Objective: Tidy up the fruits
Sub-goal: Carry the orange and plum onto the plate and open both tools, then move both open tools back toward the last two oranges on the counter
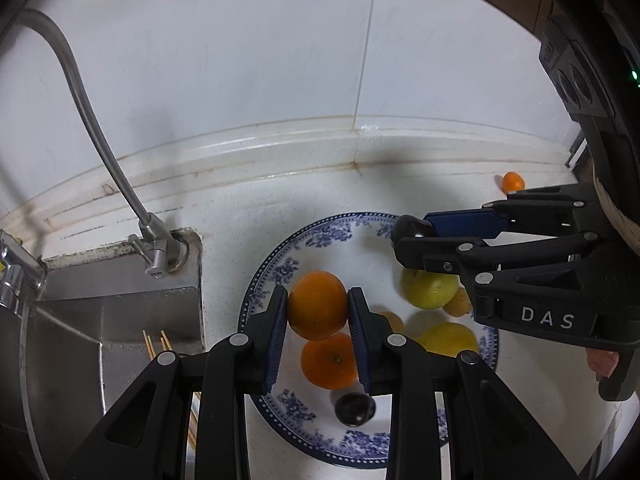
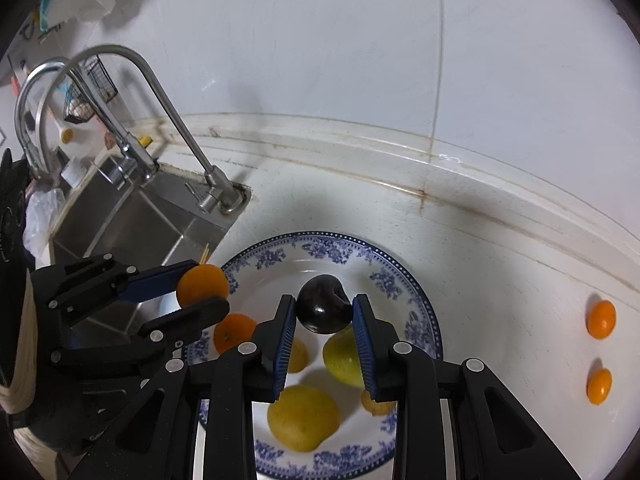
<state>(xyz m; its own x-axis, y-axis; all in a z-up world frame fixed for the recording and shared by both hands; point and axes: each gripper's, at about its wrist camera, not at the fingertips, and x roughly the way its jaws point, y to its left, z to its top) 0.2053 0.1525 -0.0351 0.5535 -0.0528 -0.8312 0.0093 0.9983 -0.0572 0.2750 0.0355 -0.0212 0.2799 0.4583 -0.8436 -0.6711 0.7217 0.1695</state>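
A blue-and-white plate (image 1: 280,256) (image 2: 404,280) lies on the white counter. My left gripper (image 1: 318,308) is shut on an orange (image 1: 318,306) (image 2: 202,286) and holds it above the plate's left side. My right gripper (image 2: 324,312) is shut on a dark plum (image 2: 324,308) (image 1: 410,228) above the plate. On the plate lie another orange (image 1: 330,362) (image 2: 232,332), a second dark plum (image 1: 354,410), yellow-green fruits (image 1: 430,290) (image 2: 302,416) (image 2: 340,354) and small yellow-brown ones (image 2: 376,402).
A steel sink (image 1: 100,320) (image 2: 136,216) with curved faucets (image 1: 88,112) (image 2: 168,108) sits left of the plate. Two small kumquats (image 2: 600,318) (image 2: 599,386) lie on the counter at the right; one shows in the left wrist view (image 1: 512,182). The tiled wall (image 1: 280,60) is behind.
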